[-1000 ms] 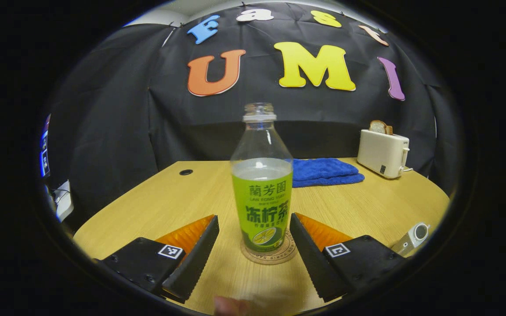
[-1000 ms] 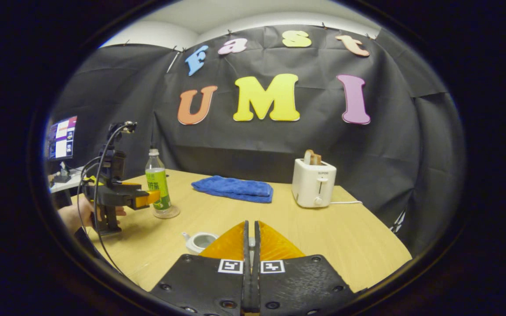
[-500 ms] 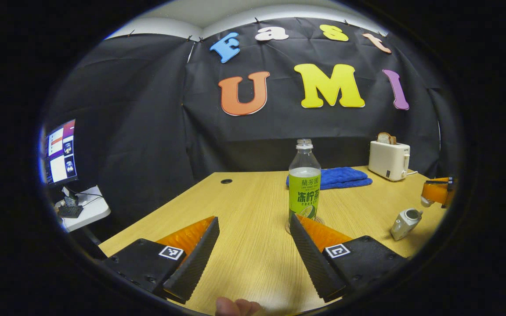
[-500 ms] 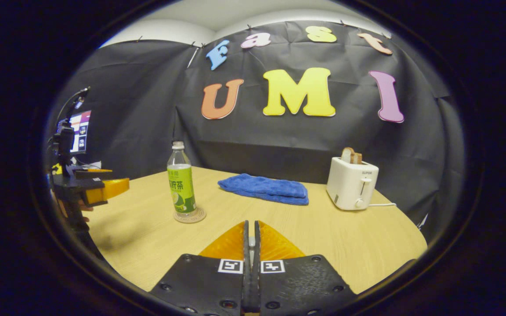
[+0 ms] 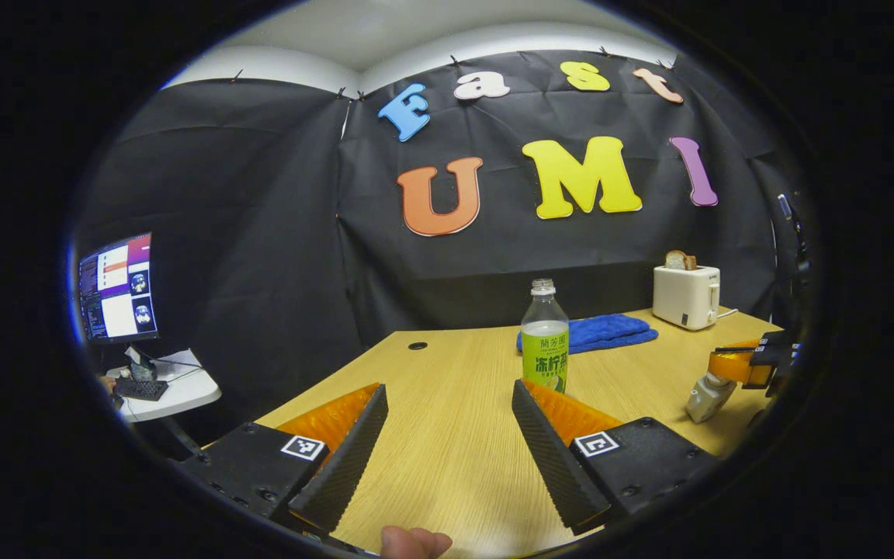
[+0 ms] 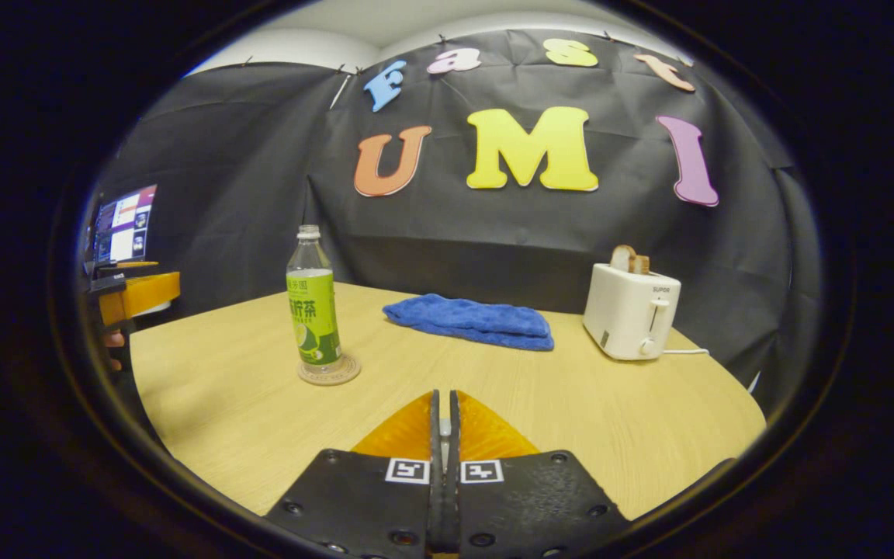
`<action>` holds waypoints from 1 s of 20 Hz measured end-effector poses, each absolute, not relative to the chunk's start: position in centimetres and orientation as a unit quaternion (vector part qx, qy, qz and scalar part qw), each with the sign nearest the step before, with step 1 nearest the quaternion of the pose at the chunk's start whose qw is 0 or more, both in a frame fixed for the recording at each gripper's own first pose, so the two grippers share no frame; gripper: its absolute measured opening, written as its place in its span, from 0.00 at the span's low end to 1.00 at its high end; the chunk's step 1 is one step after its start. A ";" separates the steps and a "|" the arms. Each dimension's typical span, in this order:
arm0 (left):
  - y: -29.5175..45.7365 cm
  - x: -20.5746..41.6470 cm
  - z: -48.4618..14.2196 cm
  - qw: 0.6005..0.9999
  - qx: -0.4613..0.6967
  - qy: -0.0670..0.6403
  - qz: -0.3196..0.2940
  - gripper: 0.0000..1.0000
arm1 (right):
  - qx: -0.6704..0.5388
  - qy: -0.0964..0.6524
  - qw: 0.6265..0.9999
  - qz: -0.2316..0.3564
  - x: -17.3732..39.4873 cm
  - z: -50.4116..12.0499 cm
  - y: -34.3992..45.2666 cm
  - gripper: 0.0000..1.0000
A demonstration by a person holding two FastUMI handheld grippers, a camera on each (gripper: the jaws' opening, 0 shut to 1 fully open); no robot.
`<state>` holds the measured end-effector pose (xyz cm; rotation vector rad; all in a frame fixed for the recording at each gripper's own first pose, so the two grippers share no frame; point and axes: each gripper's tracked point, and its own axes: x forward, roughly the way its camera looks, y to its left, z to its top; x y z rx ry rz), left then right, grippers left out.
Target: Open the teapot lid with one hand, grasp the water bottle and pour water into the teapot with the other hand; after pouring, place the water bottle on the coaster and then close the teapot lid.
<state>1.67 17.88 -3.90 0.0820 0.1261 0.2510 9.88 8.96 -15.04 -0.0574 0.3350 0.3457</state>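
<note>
water bottle (image 6: 313, 309): clear, green label | towel (image 6: 469, 321): blue | toaster (image 6: 631, 311): cream | table (image 6: 587, 404): light wood-grain

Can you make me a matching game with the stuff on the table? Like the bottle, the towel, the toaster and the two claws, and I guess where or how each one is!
Things:
1. water bottle
2. blue towel
3. toaster
4. left claw
5. right claw

States:
A. has toast sticking out of the top
B. fingers pressed together
C. standing upright on the coaster
D. fingers spread wide, nothing between them
E. lying folded on the table between the bottle and the toaster

Pairs: 1-C, 2-E, 3-A, 4-D, 5-B
</note>
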 end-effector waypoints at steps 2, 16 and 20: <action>17.8 1.5 -4.1 0.989 0.042 0.066 0.125 1.00 | -0.025 0.165 0.971 0.172 9.8 -15.2 9.0 0.00; 15.7 1.2 -2.4 0.992 0.031 0.049 0.108 1.00 | -0.002 0.137 0.979 0.152 9.3 -13.0 8.3 0.35; 13.0 0.8 -0.5 0.996 0.023 0.031 0.083 1.00 | -0.001 0.089 0.989 0.120 7.7 -7.8 6.2 0.98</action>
